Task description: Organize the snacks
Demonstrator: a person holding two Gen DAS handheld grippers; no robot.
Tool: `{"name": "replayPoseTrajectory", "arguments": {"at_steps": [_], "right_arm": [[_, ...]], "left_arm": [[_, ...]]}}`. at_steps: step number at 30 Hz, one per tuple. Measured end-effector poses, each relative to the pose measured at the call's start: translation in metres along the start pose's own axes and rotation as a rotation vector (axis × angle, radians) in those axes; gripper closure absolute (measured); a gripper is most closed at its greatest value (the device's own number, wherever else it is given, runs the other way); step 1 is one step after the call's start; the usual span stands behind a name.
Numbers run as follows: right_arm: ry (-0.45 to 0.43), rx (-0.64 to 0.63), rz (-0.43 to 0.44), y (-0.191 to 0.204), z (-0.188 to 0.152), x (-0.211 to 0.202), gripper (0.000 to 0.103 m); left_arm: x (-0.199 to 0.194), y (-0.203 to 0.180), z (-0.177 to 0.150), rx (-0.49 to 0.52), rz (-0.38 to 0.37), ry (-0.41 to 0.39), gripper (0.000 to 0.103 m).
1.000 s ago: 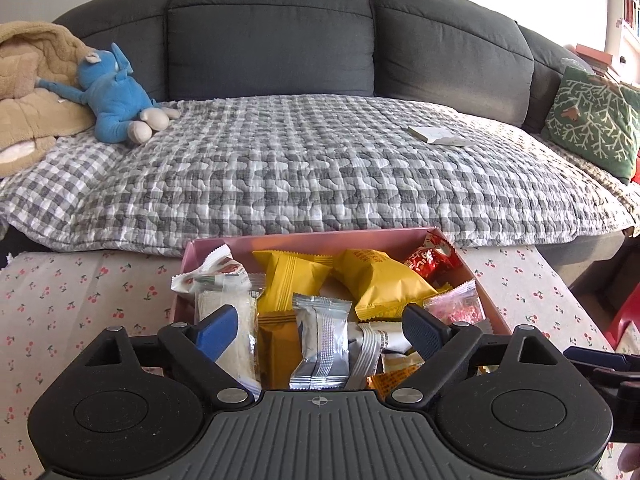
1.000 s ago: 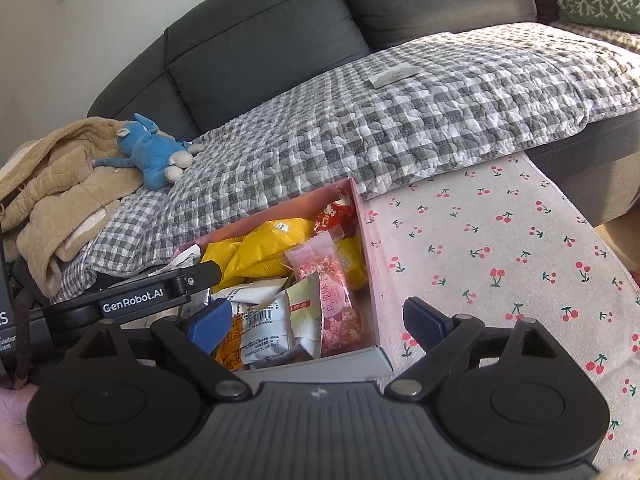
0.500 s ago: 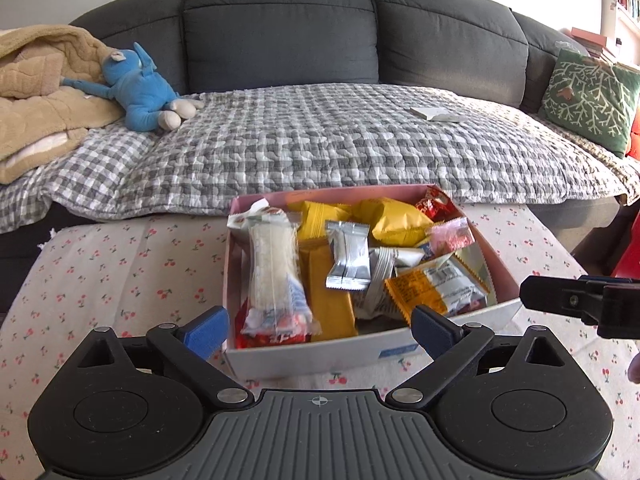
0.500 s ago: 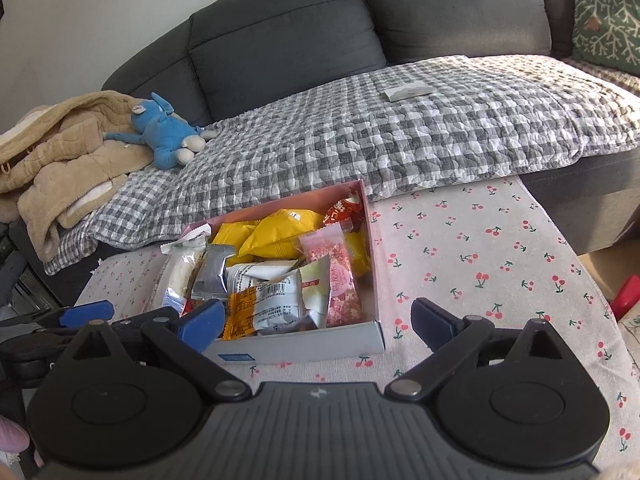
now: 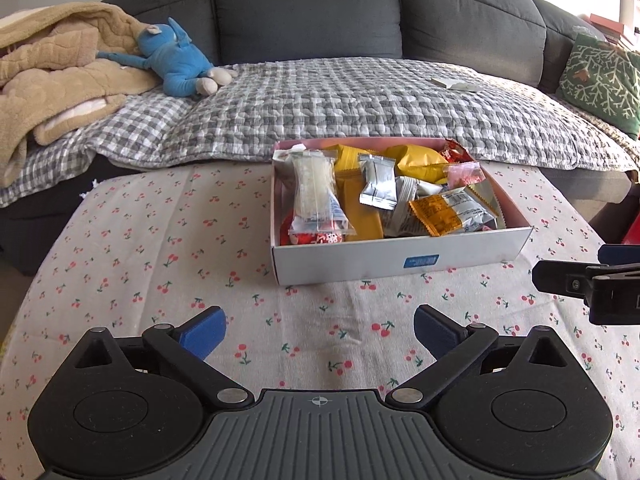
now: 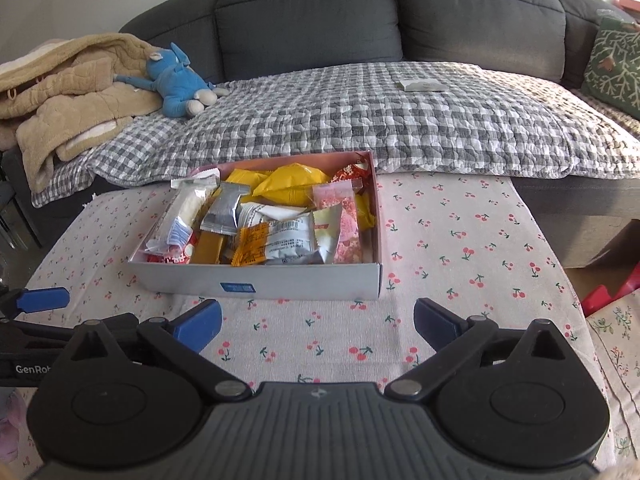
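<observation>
A white cardboard box [image 5: 360, 260] with a pink inside stands on the cherry-print tablecloth [image 5: 160, 248]. It also shows in the right wrist view [image 6: 304, 280]. It holds several wrapped snacks: a clear rice-cracker pack [image 5: 314, 192], a silver packet [image 5: 378, 182], yellow bags [image 5: 416, 162], an orange-and-white packet [image 5: 452, 208] and a pink candy bag [image 6: 340, 208]. My left gripper [image 5: 318, 330] is open and empty, in front of the box. My right gripper [image 6: 316, 320] is open and empty, also in front of the box.
A dark grey sofa [image 5: 304, 12] with a checked grey quilt [image 5: 360, 100] lies behind the table. On it are a blue plush toy [image 5: 176, 64], a tan blanket [image 5: 60, 68], a green cushion [image 5: 600, 76] and a small white packet [image 5: 456, 84].
Both grippers have pulled back from over the box toward the table's near side. The box now lies wholly in front of them. Both stay open and empty.
</observation>
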State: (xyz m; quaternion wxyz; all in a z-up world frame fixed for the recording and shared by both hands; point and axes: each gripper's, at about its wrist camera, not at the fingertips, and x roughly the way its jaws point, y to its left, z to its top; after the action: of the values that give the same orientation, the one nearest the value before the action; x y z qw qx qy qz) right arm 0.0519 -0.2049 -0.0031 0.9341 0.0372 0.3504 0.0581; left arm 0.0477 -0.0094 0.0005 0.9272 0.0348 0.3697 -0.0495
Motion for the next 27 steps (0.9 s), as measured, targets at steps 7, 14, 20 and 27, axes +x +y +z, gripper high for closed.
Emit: {"name": "replayPoseTrajectory", "arguments": {"at_steps": [7,14,20,27], "right_arm": [[0.067,-0.072,-0.073,0.016,-0.015,-0.005,0.001],[0.057,-0.077,-0.069,0.027,-0.019,-0.012,0.000],[0.050,-0.078,-0.067,0.030,-0.019,-0.013,0.000],[0.054,-0.087,-0.086,0.031,-0.021,-0.009,0.000]], "left_arm": [[-0.007,0.004,-0.005,-0.024,0.036,0.058,0.000],[-0.014,-0.003,-0.016,0.004,0.083,0.068,0.000],[-0.018,-0.006,-0.020,-0.001,0.106,0.069,0.000],[-0.020,-0.005,-0.021,-0.010,0.103,0.065,0.000]]}}
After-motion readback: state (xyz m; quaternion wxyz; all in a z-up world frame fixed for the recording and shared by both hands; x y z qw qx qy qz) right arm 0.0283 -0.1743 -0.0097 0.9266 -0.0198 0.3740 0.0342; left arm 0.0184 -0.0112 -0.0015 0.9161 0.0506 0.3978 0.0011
